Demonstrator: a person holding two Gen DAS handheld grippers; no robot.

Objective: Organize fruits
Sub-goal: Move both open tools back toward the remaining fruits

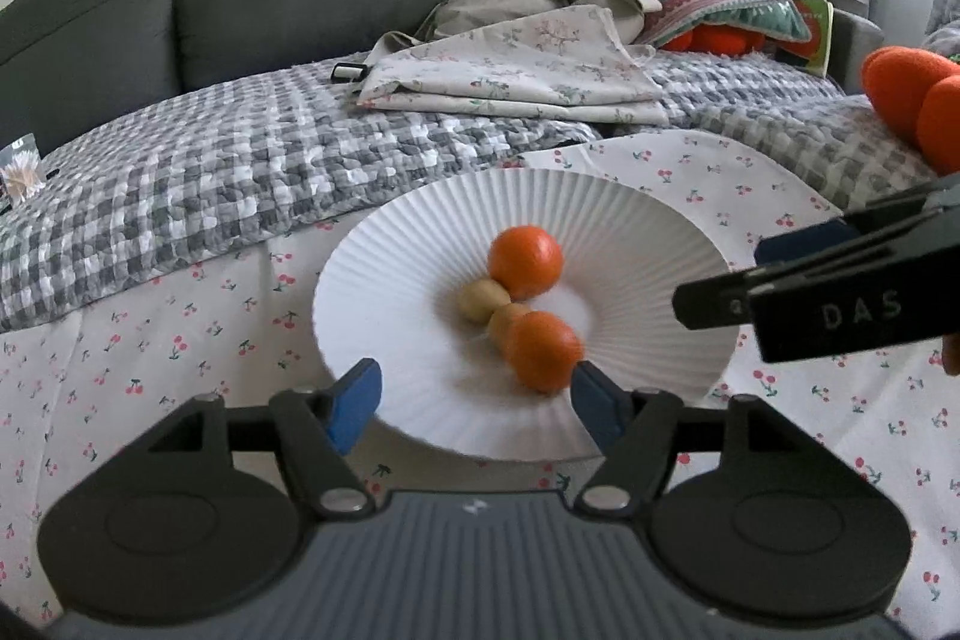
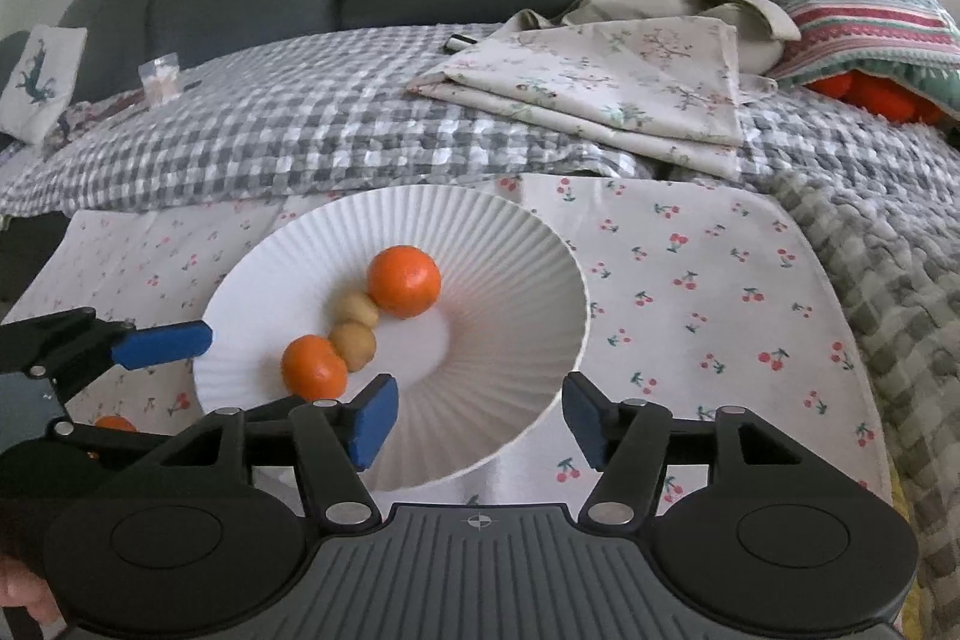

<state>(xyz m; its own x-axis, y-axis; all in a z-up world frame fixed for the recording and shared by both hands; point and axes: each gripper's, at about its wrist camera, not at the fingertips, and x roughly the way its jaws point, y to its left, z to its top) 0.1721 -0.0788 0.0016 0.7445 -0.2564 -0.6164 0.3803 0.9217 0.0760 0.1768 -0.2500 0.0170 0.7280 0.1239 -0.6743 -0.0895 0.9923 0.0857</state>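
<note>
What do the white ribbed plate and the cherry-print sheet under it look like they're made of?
White ribbed plate: probably matte ceramic, possibly moulded plastic. It has crisp radial ridges, a soft sheen and a rigid raised rim.
Cherry-print sheet: probably thin cotton cloth, since it lies flat with a slight fold and no gloss.

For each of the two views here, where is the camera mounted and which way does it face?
Left wrist view: on the left claw, angled down over the white plate toward the sofa; its own blue pads stand open, and the right claw enters from the right.
Right wrist view: on the right claw, angled down at the plate's near right rim; its pads stand open, the left claw enters from the left, and a fingertip shows bottom left.
Shared: plate, two oranges, two small tan fruits, cherry-print cloth, sofa.
</note>
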